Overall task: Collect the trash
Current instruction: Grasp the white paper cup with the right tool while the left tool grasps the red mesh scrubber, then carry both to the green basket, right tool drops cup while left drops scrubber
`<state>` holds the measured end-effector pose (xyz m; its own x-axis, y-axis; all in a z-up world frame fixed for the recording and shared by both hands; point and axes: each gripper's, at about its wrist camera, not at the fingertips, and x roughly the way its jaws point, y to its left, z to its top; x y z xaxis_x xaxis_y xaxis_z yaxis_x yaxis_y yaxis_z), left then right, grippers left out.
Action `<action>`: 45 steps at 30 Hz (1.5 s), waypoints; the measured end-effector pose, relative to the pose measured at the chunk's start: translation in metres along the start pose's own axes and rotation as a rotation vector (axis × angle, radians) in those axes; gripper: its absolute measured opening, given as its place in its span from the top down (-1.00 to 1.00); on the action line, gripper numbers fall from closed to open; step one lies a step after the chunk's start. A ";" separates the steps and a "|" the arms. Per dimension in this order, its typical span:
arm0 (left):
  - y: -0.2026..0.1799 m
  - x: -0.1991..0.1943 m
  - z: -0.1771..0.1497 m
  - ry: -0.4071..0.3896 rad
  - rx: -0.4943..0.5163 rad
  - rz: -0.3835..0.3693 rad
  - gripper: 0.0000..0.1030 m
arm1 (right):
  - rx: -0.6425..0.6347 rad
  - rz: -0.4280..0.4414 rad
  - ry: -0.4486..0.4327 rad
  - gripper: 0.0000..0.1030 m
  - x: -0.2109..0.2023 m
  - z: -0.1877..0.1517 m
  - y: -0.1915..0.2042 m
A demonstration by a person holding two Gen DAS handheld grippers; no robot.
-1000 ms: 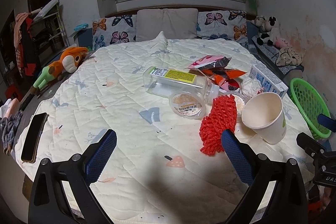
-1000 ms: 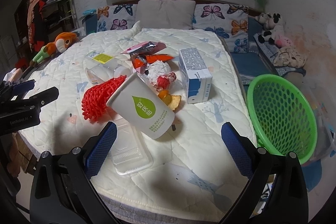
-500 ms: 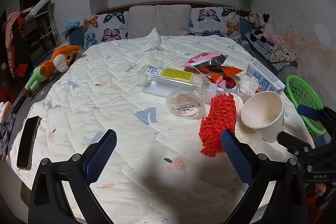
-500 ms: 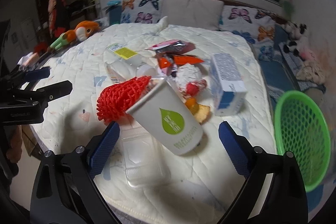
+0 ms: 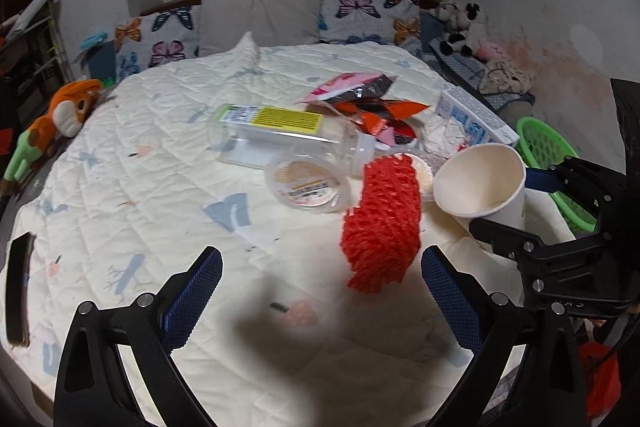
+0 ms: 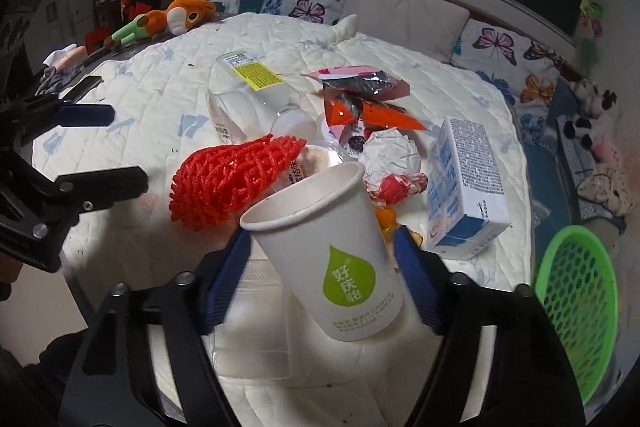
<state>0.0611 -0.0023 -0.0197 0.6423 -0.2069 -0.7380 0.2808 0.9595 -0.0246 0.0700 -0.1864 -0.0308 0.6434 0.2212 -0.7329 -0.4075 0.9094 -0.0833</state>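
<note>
Trash lies piled on the bed's white quilt (image 5: 132,187). A white paper cup (image 6: 332,247) with a green drop logo lies tilted, its mouth showing in the left wrist view (image 5: 480,179). My right gripper (image 6: 320,259) has closed its blue pads on both sides of the cup. Beside it lie a red foam net (image 5: 380,223), a clear plastic bottle (image 5: 280,139), a round lidded tub (image 5: 308,183), snack wrappers (image 5: 360,99), crumpled paper (image 6: 390,155) and a blue-white carton (image 6: 464,187). My left gripper (image 5: 320,299) is open and empty above bare quilt, short of the net.
A green mesh basket (image 6: 576,307) stands off the bed's right side. A clear flat tray (image 6: 256,331) lies under the cup. A phone (image 5: 16,287) lies at the bed's left edge. An orange plush toy (image 5: 60,115) and pillows (image 5: 260,15) are at the back.
My right gripper has moved forward and narrowed its jaws around the paper cup. The left gripper has drifted slightly forward and stayed open.
</note>
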 end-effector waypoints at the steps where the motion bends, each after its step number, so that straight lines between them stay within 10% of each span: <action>1: -0.003 0.004 0.002 0.006 0.005 -0.013 -0.88 | 0.010 0.003 -0.002 -0.30 -0.001 -0.001 -0.002; 11: -0.017 0.032 0.011 0.045 0.012 -0.083 -0.81 | 0.136 0.047 -0.076 -0.28 -0.036 -0.004 -0.024; 24: -0.027 0.048 0.012 0.084 0.015 -0.125 0.17 | 0.365 -0.081 -0.133 -0.28 -0.081 -0.036 -0.090; 45: -0.129 0.004 0.075 -0.014 0.150 -0.342 0.25 | 0.682 -0.293 -0.102 -0.31 -0.094 -0.129 -0.229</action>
<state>0.0808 -0.1413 0.0306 0.5029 -0.5141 -0.6948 0.5813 0.7961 -0.1683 0.0194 -0.4610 -0.0297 0.7344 -0.0626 -0.6759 0.2606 0.9454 0.1955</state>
